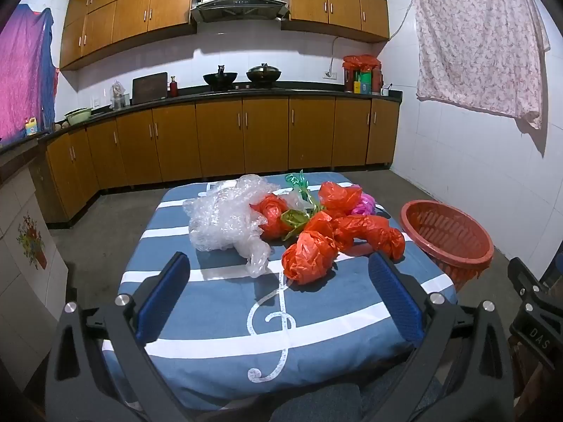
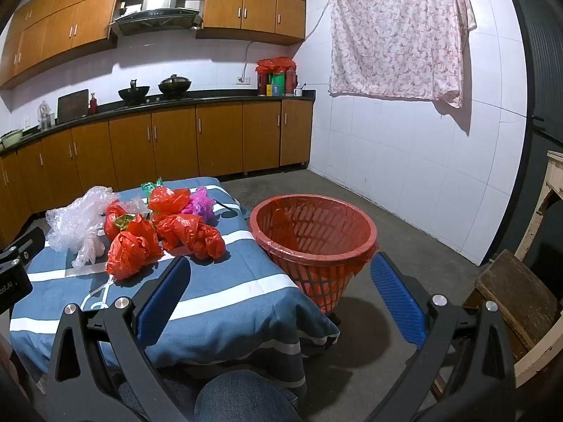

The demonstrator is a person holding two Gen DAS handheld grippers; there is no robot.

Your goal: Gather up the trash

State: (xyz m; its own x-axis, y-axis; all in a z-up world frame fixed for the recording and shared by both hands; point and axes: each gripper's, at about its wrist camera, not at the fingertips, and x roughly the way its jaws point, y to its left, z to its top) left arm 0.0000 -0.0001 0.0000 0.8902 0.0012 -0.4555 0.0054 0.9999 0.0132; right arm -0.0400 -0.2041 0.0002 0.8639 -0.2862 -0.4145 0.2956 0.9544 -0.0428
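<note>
A heap of trash lies on the far half of the table with the blue-and-white striped cloth [image 1: 218, 320]: crumpled clear plastic [image 1: 225, 218], several knotted red plastic bags, the nearest [image 1: 309, 256], a pink bag [image 1: 362, 204] and green ribbon [image 1: 299, 183]. A red slatted basket [image 2: 313, 235], lined with red film, stands by the table's right side. My left gripper [image 1: 279, 260] is open above the near half of the table, short of the nearest red bag, with nothing in it. My right gripper [image 2: 280, 262] is open too, between the table's corner and the basket, holding nothing.
Brown kitchen cabinets [image 1: 225, 140] and a dark counter with two woks run along the back wall. A floral cloth [image 2: 397, 31] hangs on the white tiled wall. A wooden stool [image 2: 517, 299] stands at the right. A person's knee in jeans [image 2: 242, 397] is below my grippers.
</note>
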